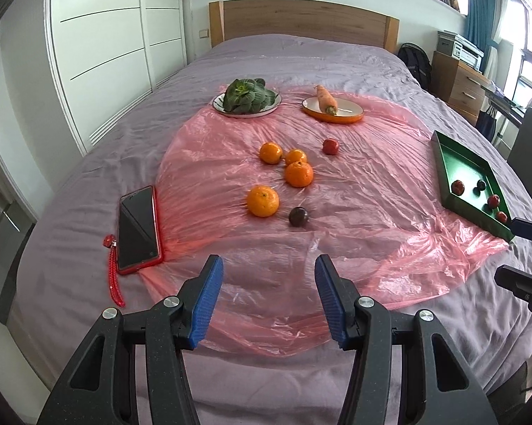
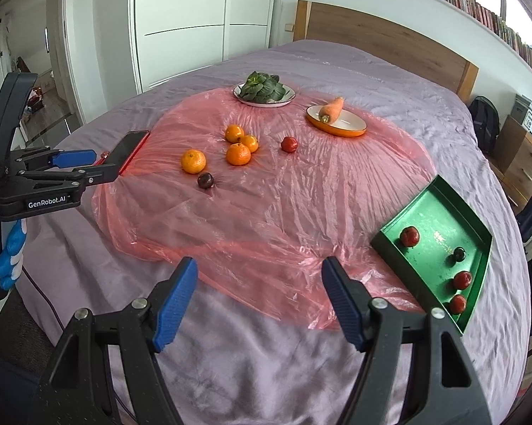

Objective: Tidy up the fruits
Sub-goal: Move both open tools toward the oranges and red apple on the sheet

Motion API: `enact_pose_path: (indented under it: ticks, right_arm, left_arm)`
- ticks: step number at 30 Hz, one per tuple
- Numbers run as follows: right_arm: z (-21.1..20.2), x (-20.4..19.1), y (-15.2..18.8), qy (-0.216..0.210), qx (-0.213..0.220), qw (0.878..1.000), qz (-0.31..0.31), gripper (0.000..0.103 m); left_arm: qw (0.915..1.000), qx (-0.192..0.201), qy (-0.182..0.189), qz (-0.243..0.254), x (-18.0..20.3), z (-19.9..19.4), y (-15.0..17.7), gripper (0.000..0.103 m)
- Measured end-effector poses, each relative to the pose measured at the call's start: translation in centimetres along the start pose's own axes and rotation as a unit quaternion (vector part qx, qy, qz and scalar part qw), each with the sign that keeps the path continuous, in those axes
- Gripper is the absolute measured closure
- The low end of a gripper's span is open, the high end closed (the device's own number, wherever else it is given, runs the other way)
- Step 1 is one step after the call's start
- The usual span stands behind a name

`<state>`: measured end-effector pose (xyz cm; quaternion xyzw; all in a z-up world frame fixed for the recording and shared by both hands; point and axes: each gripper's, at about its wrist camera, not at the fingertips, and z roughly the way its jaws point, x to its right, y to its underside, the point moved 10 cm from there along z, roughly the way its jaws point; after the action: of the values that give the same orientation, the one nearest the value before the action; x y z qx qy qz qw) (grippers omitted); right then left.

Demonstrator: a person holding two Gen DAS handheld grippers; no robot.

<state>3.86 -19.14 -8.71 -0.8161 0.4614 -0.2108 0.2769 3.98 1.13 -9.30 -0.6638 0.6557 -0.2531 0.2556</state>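
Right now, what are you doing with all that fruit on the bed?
A person is sorting fruit with a gripper in each hand. Both the left gripper and the right gripper are open and empty, hanging above the near edge of the pink plastic sheet. Four small fruits, three red and one dark, already lie in the green tray. Four oranges, a red fruit and a dark plum lie on the sheet. The greens and the carrot lie on plates.
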Motion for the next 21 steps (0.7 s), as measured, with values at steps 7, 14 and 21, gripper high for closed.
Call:
enact_pose_path:
  ticks: [7, 14, 21]
  right_arm:
    - [2.6, -1.9, -0.8, -0.025, -0.008, 1.000, -0.012, 0.000]
    - [5.4, -2.3, -1.7, -0.045, -0.014, 0.999, -0.019, 0.000]
    - [8.3, -1.4, -3.6, -0.057, -0.011, 0.998, -0.023, 0.000]
  left_arm:
    - [0.9996, -0.014, -0.015, -0.020, -2.7, 2.2, 0.5, 0.055]
    - [0.9989, -0.030, -0.012, -0.034, -3.1, 4.7, 1.1, 0.055]
    - [0.9979, -0.039, 0.007, -0.051, -1.0, 7.4, 0.6, 0.055]
